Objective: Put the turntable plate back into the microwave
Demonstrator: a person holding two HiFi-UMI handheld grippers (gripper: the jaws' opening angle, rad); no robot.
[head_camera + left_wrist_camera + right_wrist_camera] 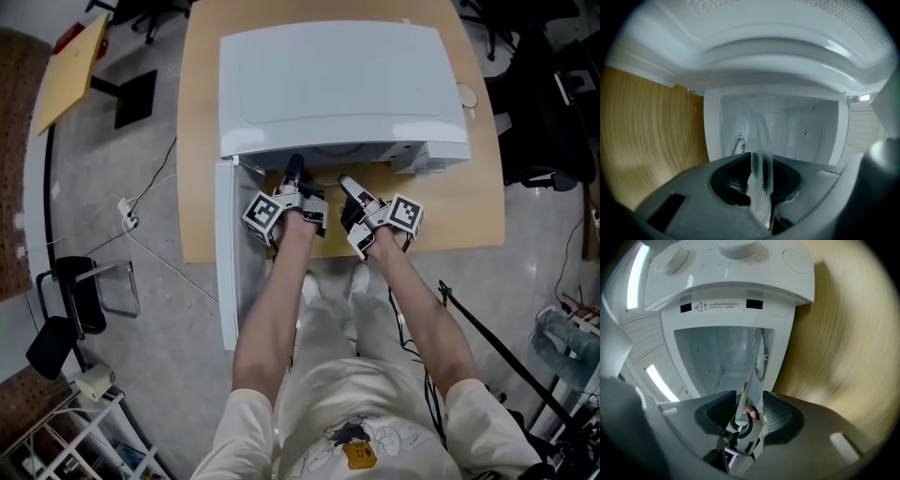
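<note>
**While the left gripper [759, 180] clamps its rim, the turntable plate [761, 154] sits at the mouth of the microwave [342, 84]**

Because both grippers are rolled onto their sides, the clear glass plate shows edge-on in each gripper view. It appears as a thin sliver running from the jaws toward the open cavity. It lies flat, roughly parallel to the wooden table [469, 216]. In the left gripper view the two jaws are closed onto the plate's near rim, with the glass pinched between the pads. The right gripper [750, 404] has its jaws spread wide. The plate's rim passes between them, close beside one pad and clear of the other, so that gripper is not pressing on the glass.

From the head view, the white microwave rests on the table with its door [225, 262] swung out to the left. Both grippers reach side by side to the front of the opening. The left one is nearer the door's hinge and the right one nearer the control panel. The panel's knobs [736, 247] fill the top of the right gripper view. The plate itself cannot be made out from the head view.
</note>
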